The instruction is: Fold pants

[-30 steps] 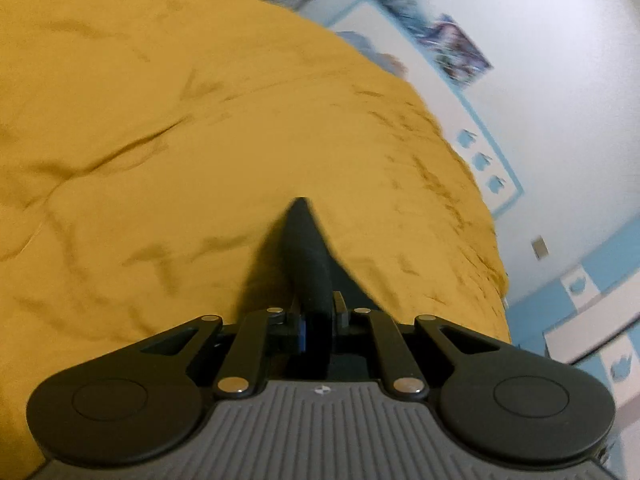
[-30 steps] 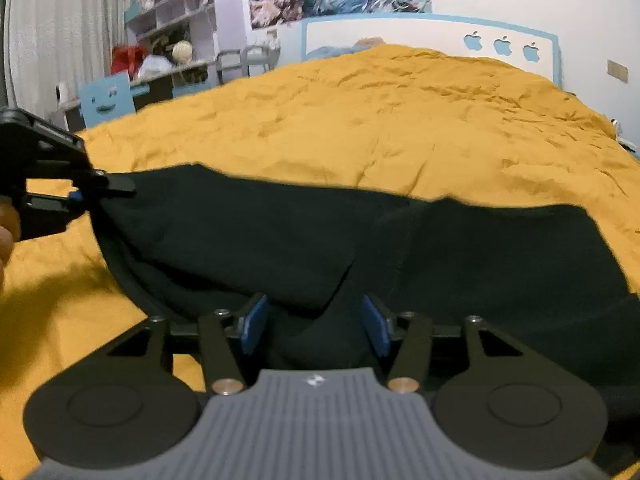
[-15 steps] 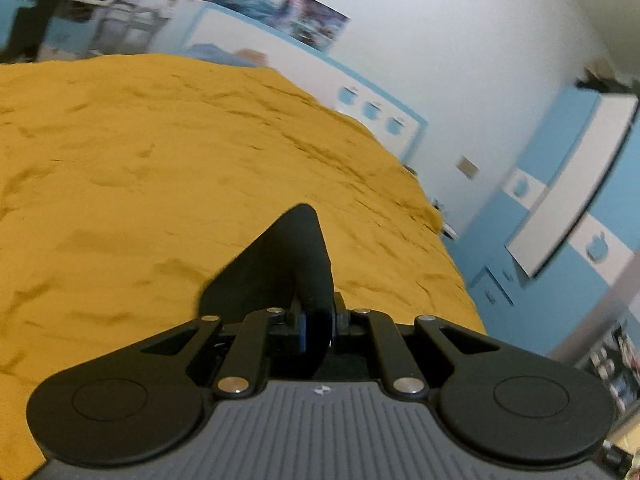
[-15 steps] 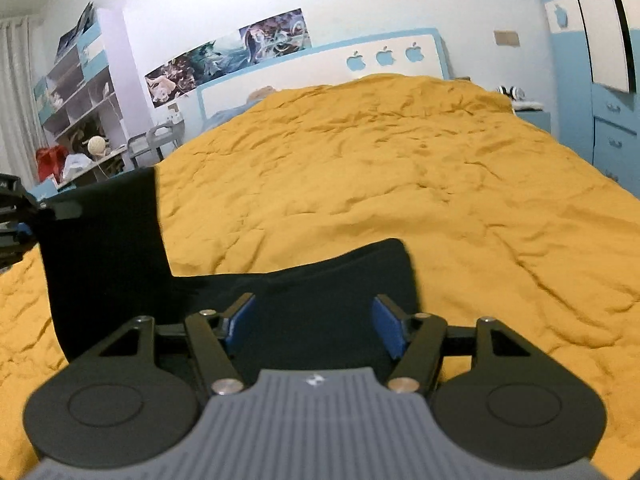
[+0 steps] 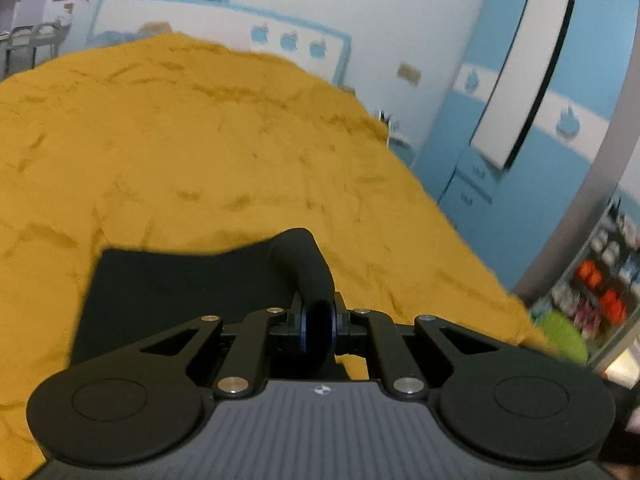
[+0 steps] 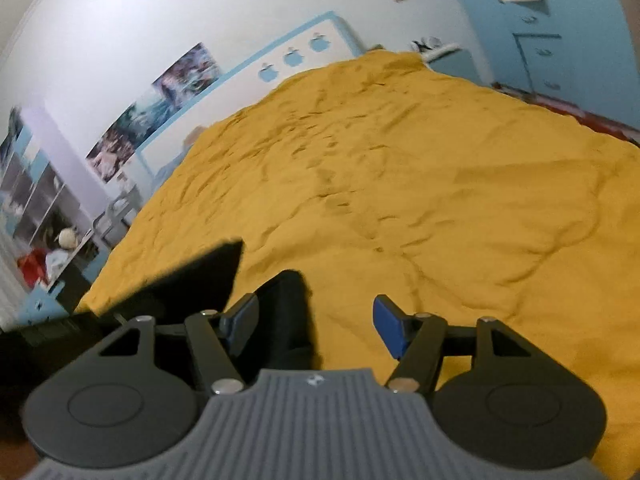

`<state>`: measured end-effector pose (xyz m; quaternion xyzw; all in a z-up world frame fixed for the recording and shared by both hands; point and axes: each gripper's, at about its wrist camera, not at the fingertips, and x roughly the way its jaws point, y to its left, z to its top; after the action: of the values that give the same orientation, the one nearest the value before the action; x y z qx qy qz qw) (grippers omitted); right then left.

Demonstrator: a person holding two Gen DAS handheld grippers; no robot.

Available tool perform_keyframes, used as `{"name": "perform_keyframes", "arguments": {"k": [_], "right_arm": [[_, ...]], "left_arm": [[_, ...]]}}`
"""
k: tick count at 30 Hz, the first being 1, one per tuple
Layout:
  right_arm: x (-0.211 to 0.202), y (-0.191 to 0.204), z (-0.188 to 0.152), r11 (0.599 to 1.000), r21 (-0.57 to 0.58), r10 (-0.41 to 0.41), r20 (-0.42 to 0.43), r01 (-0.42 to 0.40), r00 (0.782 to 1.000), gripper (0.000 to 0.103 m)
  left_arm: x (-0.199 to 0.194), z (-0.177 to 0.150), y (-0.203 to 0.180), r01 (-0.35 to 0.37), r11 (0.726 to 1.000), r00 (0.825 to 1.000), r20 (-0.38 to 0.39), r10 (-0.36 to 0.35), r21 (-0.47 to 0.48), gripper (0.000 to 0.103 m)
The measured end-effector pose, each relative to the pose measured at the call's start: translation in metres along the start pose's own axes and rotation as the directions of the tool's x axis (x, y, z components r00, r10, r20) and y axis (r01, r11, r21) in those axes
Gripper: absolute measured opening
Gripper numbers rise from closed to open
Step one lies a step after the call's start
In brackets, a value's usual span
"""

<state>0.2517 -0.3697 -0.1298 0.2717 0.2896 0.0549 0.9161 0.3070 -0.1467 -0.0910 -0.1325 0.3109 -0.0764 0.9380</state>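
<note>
In the left wrist view, the left gripper (image 5: 318, 322) at lower centre is clamped on a rolled edge of the black pants (image 5: 180, 284), which spread to the lower left over the yellow bedspread (image 5: 200, 140). In the right wrist view, the right gripper (image 6: 316, 320) stands with its blue pads (image 6: 390, 326) apart; the pants (image 6: 286, 312) lie beside the left pad, not pressed, with another black flap at the left over the bedspread (image 6: 440, 200)

The pants (image 5: 180, 284) lay on the bed (image 5: 200, 152), spreading left from my left tongs (image 5: 317, 326), which pinched a fold of them. In my right tongs (image 6: 316, 320) a fold sat by the left pad, the right pad apart. The headboard (image 5: 224, 20) stood behind the bed, the wardrobe (image 5: 540, 120) to its right.
</note>
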Motion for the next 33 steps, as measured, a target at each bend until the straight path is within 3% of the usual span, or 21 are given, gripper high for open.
{"name": "perform_keyframes", "arguments": {"k": [5,7,9,11,13,15,18,20,24,27,30,33], "right_arm": [[0.001,-0.012,0.002,1.000,0.028,-0.002,-0.019,0.003,1.000,0.061],[0.008,-0.011,-0.002,1.000,0.022,0.018,-0.041,-0.018,0.999,0.061],[0.014,-0.007,-0.008,0.998,0.018,0.057,-0.068,-0.056,0.996,0.061],[0.020,-0.001,-0.014,0.996,0.011,0.089,-0.101,-0.089,0.991,0.060],[0.024,0.008,-0.020,0.993,-0.006,0.117,-0.124,-0.118,0.985,0.061],[0.028,0.016,-0.023,0.988,-0.028,0.149,-0.151,-0.155,0.977,0.059],[0.033,0.028,-0.030,0.979,-0.042,0.187,-0.184,-0.198,0.965,0.054],[0.039,0.035,-0.036,0.977,-0.051,0.192,-0.205,-0.206,0.960,0.053],[0.049,0.045,-0.047,0.978,-0.086,0.168,-0.219,-0.190,0.961,0.035],[0.053,0.048,-0.050,0.980,-0.118,0.132,-0.211,-0.159,0.968,0.011],[0.053,0.048,-0.046,0.981,-0.110,0.133,-0.218,-0.160,0.967,0.006],[0.032,0.053,-0.033,0.968,-0.091,0.213,-0.204,-0.235,0.956,0.006]], "left_arm": [[0.037,-0.029,-0.008,-0.018,0.999,0.986,-0.166,0.025,0.043,0.013],[0.039,-0.036,-0.008,0.009,0.998,0.979,-0.202,0.005,0.069,0.025],[0.032,-0.033,-0.001,0.077,0.996,0.972,-0.227,-0.068,0.033,0.034],[0.017,-0.027,0.011,0.168,0.985,0.954,-0.245,-0.173,-0.042,0.034],[-0.003,-0.023,0.030,0.215,0.973,0.945,-0.232,-0.230,-0.086,0.036],[-0.025,-0.020,0.051,0.182,0.979,0.962,-0.187,-0.197,-0.096,0.040],[-0.057,-0.017,0.099,0.070,0.986,0.992,-0.089,-0.084,-0.153,0.049],[-0.066,-0.017,0.131,0.009,0.974,0.998,-0.057,-0.023,-0.228,0.053],[-0.058,-0.024,0.175,-0.128,0.935,0.989,-0.109,0.097,-0.330,0.053],[-0.042,-0.033,0.178,-0.121,0.931,0.984,-0.165,0.067,-0.344,0.053],[-0.032,-0.039,0.172,-0.127,0.942,0.975,-0.214,0.060,-0.312,0.053],[-0.036,-0.042,0.160,-0.124,0.951,0.978,-0.197,0.069,-0.284,0.053]]}}
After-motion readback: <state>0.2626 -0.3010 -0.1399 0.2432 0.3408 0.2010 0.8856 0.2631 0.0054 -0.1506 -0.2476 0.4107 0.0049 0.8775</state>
